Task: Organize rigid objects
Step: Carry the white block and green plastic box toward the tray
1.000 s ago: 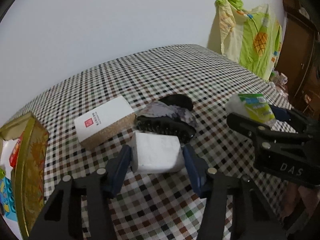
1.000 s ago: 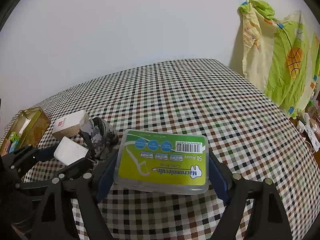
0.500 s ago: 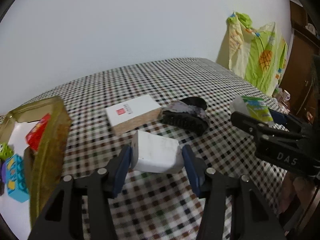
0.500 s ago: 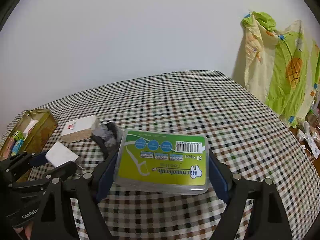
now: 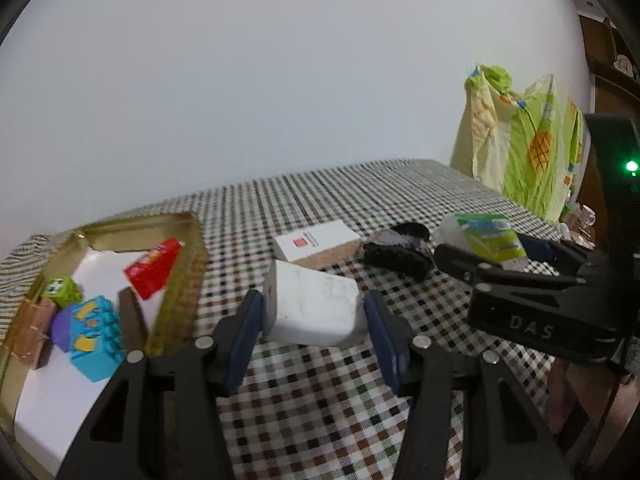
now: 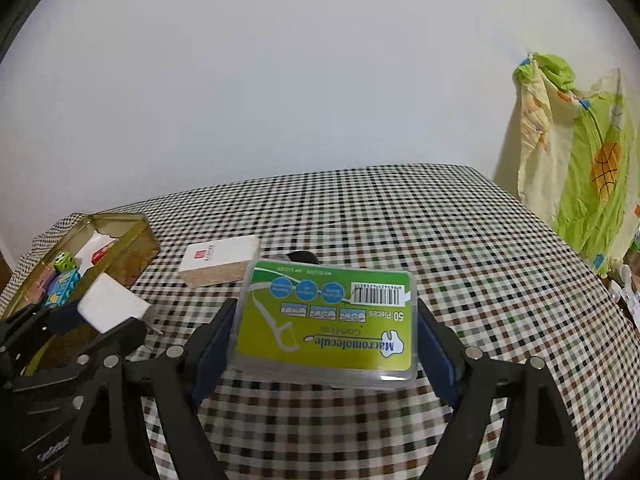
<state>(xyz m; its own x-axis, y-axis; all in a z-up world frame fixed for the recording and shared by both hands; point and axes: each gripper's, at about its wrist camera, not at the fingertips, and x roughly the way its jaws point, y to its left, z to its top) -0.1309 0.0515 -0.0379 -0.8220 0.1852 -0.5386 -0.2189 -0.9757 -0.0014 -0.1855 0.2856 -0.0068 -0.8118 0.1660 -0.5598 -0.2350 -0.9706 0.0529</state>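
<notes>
You are carrying the white block (image 5: pixel 314 308), clamped between the blue pads of your left gripper (image 5: pixel 314 320), leftward: a second ago it was sitting low among the clutter beside the black hair clip (image 5: pixel 398 254), and now it is hanging above the checked tablecloth (image 5: pixel 320 400), just right of the gold tin (image 5: pixel 182 280). That tin, barely at the frame edge before, is now filling the near left, showing the red box (image 5: pixel 154 268), green die (image 5: pixel 61 290) and blue brick (image 5: pixel 94 338) already inside. Your right gripper (image 6: pixel 324 332) is still squeezing the green floss-pick case (image 6: pixel 326 322) level, above the cloth. The white card box (image 5: pixel 318 244) is waiting farther back. Judging by this, the block is about to be dropped in the tin, with the case likely following.
</notes>
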